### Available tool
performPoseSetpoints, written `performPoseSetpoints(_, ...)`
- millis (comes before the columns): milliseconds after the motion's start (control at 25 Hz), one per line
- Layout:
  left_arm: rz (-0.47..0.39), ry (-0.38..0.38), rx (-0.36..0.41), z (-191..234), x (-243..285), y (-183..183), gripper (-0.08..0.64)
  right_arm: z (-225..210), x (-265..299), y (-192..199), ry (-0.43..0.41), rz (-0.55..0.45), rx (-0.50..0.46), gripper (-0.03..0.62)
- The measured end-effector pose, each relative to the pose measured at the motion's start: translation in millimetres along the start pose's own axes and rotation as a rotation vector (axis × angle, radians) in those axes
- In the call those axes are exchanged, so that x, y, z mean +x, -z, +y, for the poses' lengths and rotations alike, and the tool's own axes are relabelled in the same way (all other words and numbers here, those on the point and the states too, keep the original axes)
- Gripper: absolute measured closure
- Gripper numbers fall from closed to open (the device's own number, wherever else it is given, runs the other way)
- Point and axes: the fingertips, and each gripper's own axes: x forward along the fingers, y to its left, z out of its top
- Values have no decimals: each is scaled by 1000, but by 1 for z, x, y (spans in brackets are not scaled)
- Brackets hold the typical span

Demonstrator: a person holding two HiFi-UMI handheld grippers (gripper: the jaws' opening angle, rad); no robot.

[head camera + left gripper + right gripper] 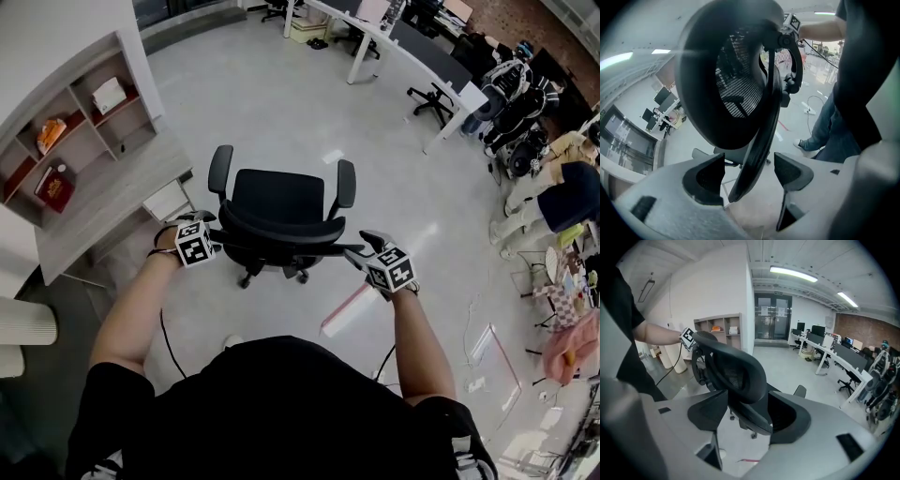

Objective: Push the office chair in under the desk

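Both jaw pairs stand apart, unclamped, straddling the chair (278,202) backrest: left gripper (208,228), right gripper (361,247). Chair sits out from the desk (98,211). Pushed ungripped, it could swivel and roll askew, missing the opening.

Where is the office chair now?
Head view: the office chair stands centre floor, right of the grey desk, its backrest between left gripper and right gripper.

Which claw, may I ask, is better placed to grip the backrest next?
Left, marginally: the backrest rim sits centred in the open left claw; in the open right claw it crowds one side.
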Motion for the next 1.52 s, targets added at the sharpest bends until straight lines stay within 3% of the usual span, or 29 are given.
performPoseSetpoints(240,57,30,57,-11,26,3,230,7,22,29,-54,124,-79,302)
performPoseSetpoints(520,148,56,88,-12,50,13,229,5,55,63,-38,330,-396,295)
performPoseSetpoints(640,175,68,105,-11,61,19,227,4,68,71,-32,397,-485,295)
performPoseSetpoints(1120,199,84,158,-14,74,22,222,1,112,95,-42,518,-654,295)
performPoseSetpoints(1320,231,27,211,-7,77,28,219,1,116,91,-34,505,-676,296)
performPoseSetpoints(1520,232,-10,202,-9,79,23,227,-3,113,99,-38,507,-702,328)
